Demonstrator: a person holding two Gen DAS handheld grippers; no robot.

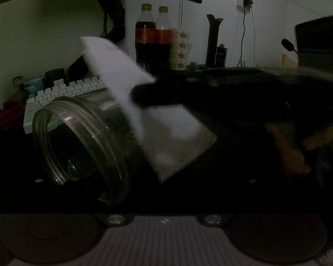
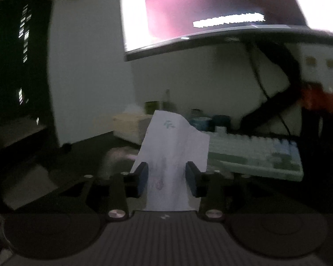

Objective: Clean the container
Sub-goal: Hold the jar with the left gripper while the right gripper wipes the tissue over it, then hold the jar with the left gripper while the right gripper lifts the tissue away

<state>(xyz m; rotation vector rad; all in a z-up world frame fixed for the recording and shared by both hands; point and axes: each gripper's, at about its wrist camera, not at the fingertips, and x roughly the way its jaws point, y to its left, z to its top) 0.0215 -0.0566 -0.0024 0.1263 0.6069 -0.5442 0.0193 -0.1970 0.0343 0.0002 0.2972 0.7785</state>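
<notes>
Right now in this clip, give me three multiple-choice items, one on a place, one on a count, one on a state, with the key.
1. Where is the white keyboard relative to the clear container in the left wrist view?
A. Behind it
B. Inside it
C. On top of it

2. How many capped soda bottles stand by the patterned cup?
A. One
B. Two
C. Four

3. How does the container sit?
A. Upright with a lid on
B. Tipped, its open mouth toward the camera
C. Upside down

Key: 1 A, the keys show past the container's rim. 2 B, a darker bottle and a second bottle stand side by side. 3 B, the round open rim faces the lens, no lid visible.
</notes>
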